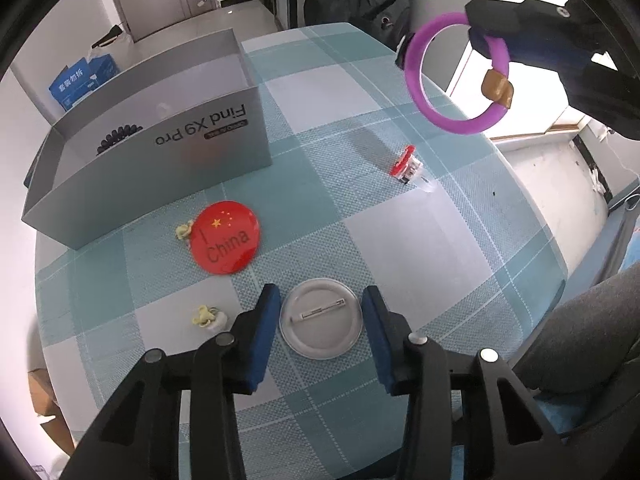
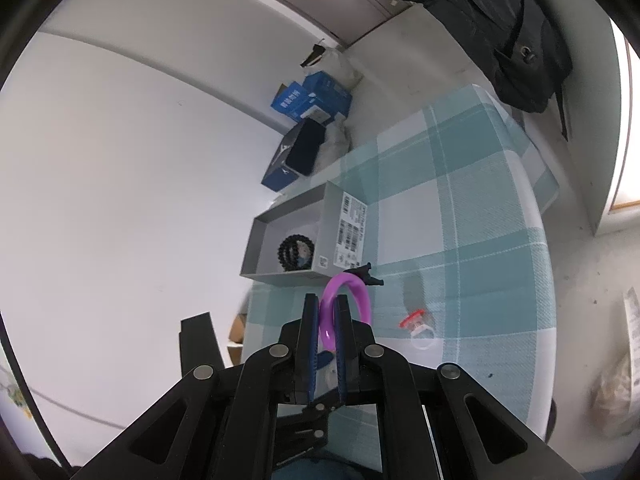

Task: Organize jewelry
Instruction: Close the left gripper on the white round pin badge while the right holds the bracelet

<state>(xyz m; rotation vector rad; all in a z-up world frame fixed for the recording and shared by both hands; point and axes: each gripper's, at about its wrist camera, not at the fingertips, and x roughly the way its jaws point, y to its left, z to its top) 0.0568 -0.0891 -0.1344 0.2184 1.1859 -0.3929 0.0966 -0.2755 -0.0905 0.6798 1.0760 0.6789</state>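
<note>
My right gripper (image 2: 326,304) is shut on a purple bangle (image 2: 352,292) with a gold clasp and holds it in the air above the table; it also shows in the left wrist view (image 1: 456,76). My left gripper (image 1: 320,296) is open, its fingers on either side of a white pin badge (image 1: 321,323) lying face down on the checked tablecloth. A grey phone box (image 1: 160,136) stands at the left and holds a black bead bracelet (image 2: 296,252). A red "China" badge (image 1: 225,237) lies in front of the box. A red-topped ring (image 1: 408,166) lies to the right.
Two small yellow ornaments (image 1: 185,232) (image 1: 208,317) lie left of the badges. Blue boxes (image 2: 308,100) sit on the floor behind the table. A dark jacket (image 2: 516,40) hangs at the far edge. The table's edge (image 1: 532,216) curves away on the right.
</note>
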